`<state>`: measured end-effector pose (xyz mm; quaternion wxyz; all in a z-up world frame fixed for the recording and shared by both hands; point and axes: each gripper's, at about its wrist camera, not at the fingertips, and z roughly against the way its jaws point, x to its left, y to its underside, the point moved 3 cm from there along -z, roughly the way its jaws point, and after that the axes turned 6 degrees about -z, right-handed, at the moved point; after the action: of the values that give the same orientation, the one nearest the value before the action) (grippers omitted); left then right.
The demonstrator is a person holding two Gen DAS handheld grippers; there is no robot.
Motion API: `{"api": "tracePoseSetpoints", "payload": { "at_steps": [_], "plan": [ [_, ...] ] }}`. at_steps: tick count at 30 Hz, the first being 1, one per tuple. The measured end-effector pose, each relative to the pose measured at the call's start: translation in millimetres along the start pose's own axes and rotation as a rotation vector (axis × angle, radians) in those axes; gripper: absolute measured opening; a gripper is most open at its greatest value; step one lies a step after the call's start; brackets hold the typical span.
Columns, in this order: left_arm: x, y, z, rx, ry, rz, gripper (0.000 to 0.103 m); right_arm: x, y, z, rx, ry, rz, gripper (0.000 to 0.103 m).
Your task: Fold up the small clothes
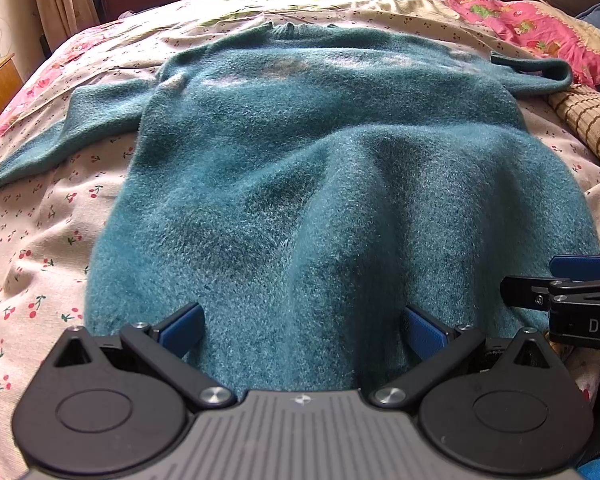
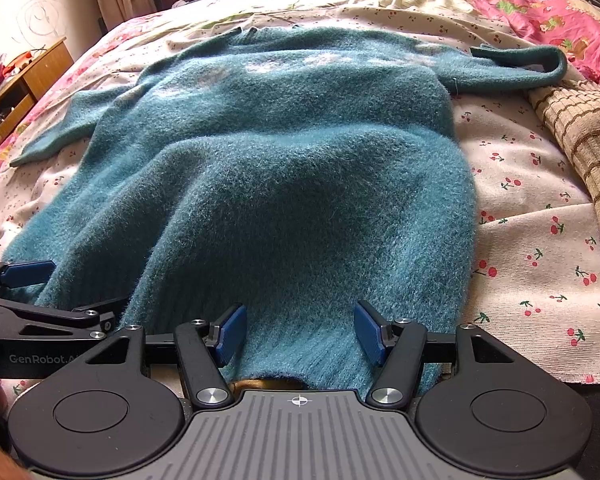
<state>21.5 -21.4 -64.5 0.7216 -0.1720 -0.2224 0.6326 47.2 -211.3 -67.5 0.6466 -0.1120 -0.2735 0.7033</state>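
A fuzzy teal sweater [image 1: 300,152] lies spread on the bed with its collar at the far end and both sleeves out to the sides; it also fills the right wrist view [image 2: 284,152]. Its near hem is bunched and raised. My left gripper [image 1: 302,330] has its jaws apart, with hem fabric lying between the blue pads. My right gripper [image 2: 300,330] also has its jaws apart around the hem at the sweater's right side. The right gripper shows in the left wrist view [image 1: 572,284]; the left gripper shows in the right wrist view [image 2: 40,292].
The bed has a white cherry-print sheet [image 2: 532,208]. A beige brown-striped cloth [image 2: 580,136] lies at the right. A pink floral quilt [image 2: 548,16] is at the far right. A wooden cabinet [image 2: 24,80] stands left of the bed.
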Motion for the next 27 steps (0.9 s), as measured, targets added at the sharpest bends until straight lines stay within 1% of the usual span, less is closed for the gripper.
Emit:
{"api": "tracePoseSetpoints", "payload": {
  "at_steps": [27],
  "plan": [
    [-1.7,-0.4,0.6,0.005,0.000,-0.004,0.103,2.2,0.9,2.3,-0.003,0.001,0.009,0.062]
  ]
}}
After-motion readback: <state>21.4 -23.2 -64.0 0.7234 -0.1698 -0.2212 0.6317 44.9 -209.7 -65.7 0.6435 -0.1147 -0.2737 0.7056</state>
